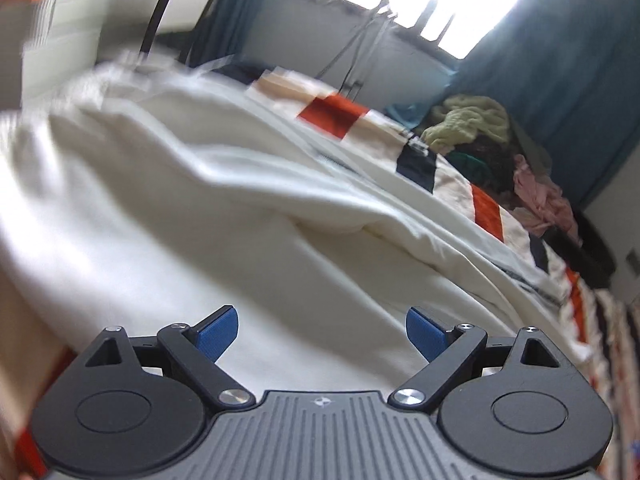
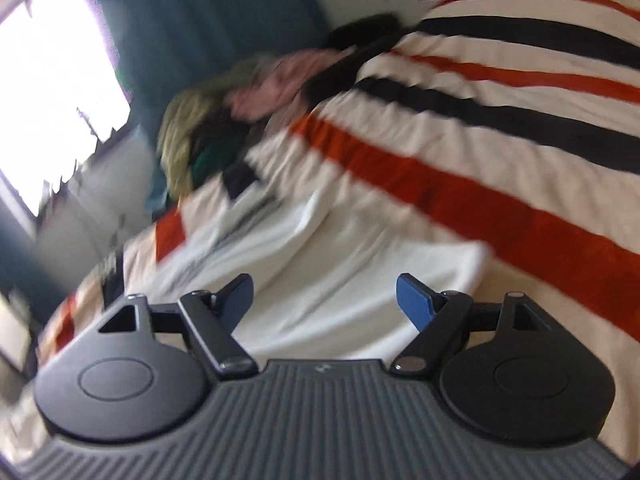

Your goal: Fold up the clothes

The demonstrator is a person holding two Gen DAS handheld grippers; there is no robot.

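We see L gripper (image 1: 322,334) w/ jaws spread wide, empty, low over white garment (image 1: 180,220) lying rumpled on striped bed cover (image 2: 460,152). R gripper (image 2: 324,304) jaws likewise apart, holding nothing, above same garment. Clothes pile (image 1: 500,152) sits farther back on bed. Both views blurred.

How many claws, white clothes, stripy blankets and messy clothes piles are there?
Claws: 2, the left claw and the right claw, both open and empty
White clothes: 1, the white garment spread out
Stripy blankets: 1, the striped blanket
Clothes piles: 1, the heap of clothes
Total: 5
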